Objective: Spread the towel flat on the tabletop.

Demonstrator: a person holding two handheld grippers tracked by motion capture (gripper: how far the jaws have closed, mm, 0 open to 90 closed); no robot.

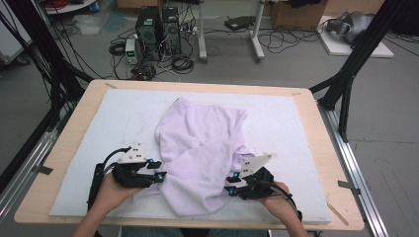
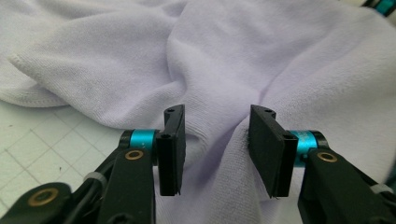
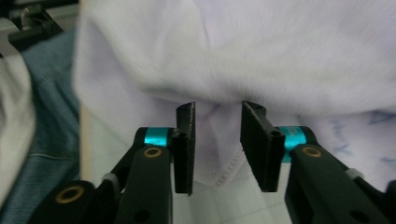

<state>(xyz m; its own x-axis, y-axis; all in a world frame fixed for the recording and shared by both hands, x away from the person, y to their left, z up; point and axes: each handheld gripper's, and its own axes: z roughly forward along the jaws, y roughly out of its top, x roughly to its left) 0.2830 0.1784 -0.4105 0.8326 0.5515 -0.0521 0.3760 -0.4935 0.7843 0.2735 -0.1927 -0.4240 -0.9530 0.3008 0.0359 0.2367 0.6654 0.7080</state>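
A crumpled lavender cloth (image 1: 202, 143) lies in the middle of the white mat (image 1: 286, 123). My left gripper (image 1: 162, 176) is at the cloth's near left edge. In the left gripper view that gripper (image 2: 215, 128) is open, and a raised fold of the cloth (image 2: 233, 56) sits between its jaws. My right gripper (image 1: 229, 189) is at the cloth's near right edge. Seen in the right gripper view, it (image 3: 217, 126) is open too, its jaws on either side of a stitched hem of the cloth (image 3: 280, 56).
The mat covers a wooden table (image 1: 69, 143) whose near edge is close to both hands. Black frame posts (image 1: 353, 64) stand at the table's sides. Computer towers (image 1: 158, 32) and cables lie on the floor behind. Blue jeans (image 3: 46, 116) show past the table edge.
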